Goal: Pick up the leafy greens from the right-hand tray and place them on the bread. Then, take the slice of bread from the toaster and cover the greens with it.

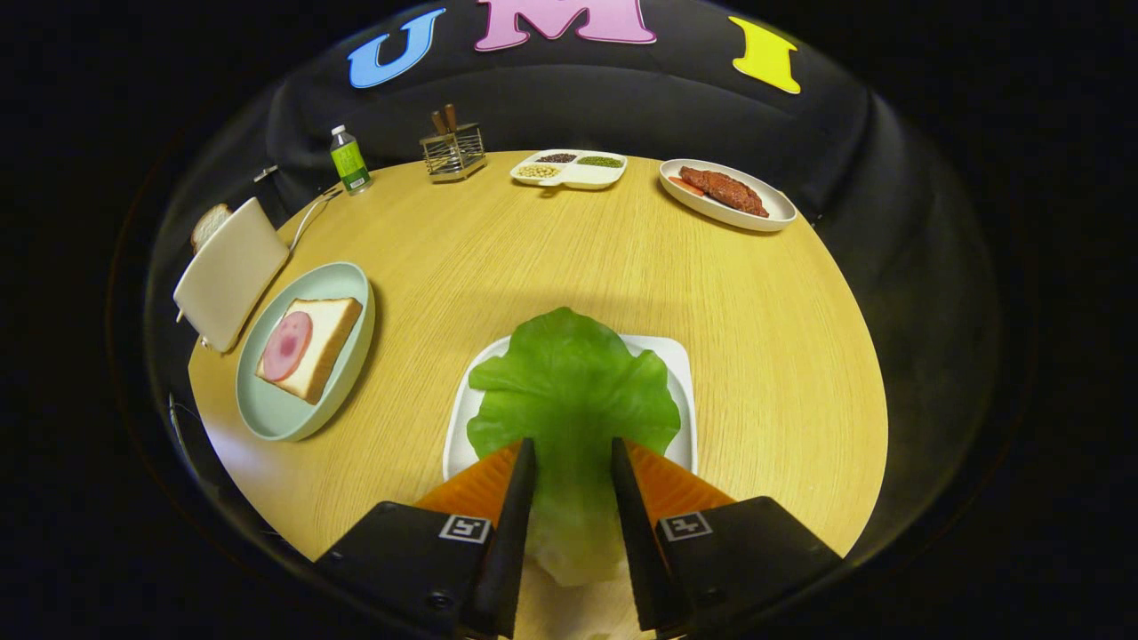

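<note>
A big green lettuce leaf (569, 391) lies over the white square tray (677, 364) just ahead of me, its far edge reaching past the tray's rim. My gripper (571, 442) has both fingers pressed against the leaf's pale stem, which fills the gap between them. To the left, a slice of bread (322, 342) topped with a round of ham rests on a pale green plate (289, 418). Beyond that plate stands a cream toaster (229, 271) with a bread slice (209, 224) poking out of its top.
At the back of the round wooden table stand a small bottle (349, 160), a wire holder (453, 151), a divided dish of beans (569, 169) and an oval plate of meat (727, 194). A cable runs from the toaster.
</note>
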`<state>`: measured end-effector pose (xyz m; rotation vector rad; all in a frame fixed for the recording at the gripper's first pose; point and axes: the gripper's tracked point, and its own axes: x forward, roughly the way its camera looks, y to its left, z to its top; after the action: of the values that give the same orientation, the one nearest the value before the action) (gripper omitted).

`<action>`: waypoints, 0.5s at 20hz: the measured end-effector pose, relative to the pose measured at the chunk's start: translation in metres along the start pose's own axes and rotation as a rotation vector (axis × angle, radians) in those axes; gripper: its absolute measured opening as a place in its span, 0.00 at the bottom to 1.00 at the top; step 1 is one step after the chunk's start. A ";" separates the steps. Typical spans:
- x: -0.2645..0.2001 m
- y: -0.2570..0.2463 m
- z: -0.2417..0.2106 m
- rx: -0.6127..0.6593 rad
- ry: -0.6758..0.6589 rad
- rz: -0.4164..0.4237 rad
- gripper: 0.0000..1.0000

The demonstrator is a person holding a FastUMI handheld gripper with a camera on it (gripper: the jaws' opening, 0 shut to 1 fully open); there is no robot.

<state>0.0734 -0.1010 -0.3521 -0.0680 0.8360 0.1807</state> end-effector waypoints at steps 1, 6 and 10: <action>0.001 -0.001 -0.001 0.008 0.002 -0.008 0.38; 0.003 0.001 0.001 -0.009 0.000 -0.006 0.10; -0.004 0.001 0.008 -0.007 0.013 -0.030 0.09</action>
<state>0.0765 -0.0993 -0.3434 -0.0885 0.8471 0.1548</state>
